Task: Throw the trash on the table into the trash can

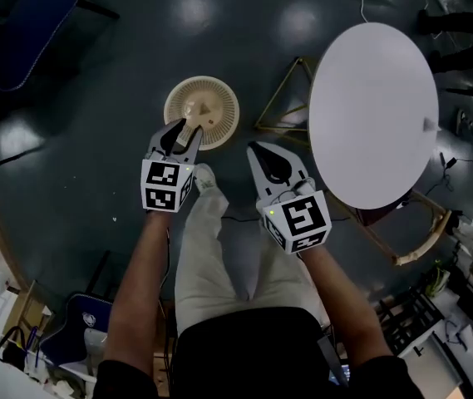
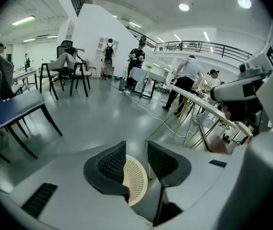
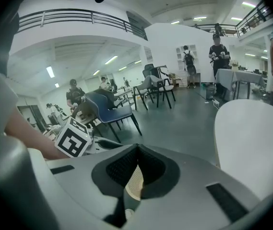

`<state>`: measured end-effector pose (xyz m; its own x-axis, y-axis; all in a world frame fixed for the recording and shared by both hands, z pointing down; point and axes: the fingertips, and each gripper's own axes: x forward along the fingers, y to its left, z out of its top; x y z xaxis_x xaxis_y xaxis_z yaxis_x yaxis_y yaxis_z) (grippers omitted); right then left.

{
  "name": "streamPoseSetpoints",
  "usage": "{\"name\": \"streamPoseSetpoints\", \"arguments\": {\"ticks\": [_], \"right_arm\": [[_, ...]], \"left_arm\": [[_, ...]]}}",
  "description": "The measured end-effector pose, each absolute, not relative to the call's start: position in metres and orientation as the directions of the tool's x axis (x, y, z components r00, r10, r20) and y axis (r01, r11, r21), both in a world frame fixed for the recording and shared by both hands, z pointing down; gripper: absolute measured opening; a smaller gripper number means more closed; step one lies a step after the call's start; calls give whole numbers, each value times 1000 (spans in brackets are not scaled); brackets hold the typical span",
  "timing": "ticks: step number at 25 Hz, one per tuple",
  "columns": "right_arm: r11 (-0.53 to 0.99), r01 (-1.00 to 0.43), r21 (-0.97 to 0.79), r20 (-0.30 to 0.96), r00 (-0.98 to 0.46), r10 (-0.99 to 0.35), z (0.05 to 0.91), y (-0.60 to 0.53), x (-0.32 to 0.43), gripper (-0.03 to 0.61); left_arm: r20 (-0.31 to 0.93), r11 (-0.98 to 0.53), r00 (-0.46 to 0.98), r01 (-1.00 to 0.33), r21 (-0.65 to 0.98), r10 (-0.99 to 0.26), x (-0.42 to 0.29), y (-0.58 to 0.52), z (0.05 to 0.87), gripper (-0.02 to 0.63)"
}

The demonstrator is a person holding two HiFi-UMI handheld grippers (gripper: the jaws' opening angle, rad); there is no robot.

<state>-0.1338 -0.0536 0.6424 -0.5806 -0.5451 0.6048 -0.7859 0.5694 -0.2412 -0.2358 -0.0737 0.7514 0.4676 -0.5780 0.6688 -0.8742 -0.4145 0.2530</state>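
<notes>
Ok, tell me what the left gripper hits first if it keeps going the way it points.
Most likely the trash can: it shows right between the open jaws of the left gripper, though depth is unclear.

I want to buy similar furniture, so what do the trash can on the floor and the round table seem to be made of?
Trash can: likely cream plastic with a matte finish; its wall is a moulded grid of small holes.
Table top: smooth white with a faint sheen, probably laminate or painted board, though the pictures leave it open.
Table legs: thin gold-toned rods, apparently metal.
</notes>
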Motion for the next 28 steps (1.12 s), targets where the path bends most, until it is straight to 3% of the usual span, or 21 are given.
{"name": "streamPoseSetpoints", "arguments": {"ticks": [15, 19, 28], "right_arm": [[578, -787, -213, 560, -584, -588, 532, -45, -96, 17], [584, -788, -195, 536, -585, -609, 499, -47, -93, 17], [603, -785, -145, 490, -586, -645, 435, -45, -74, 17]], "left_arm": [[558, -453, 482, -868, 203, -675, -200, -67, 590, 77], [514, -483, 517, -850, 210, -685, -187, -62, 550, 32], [427, -618, 627, -765, 182, -651, -140, -52, 470, 15]]}}
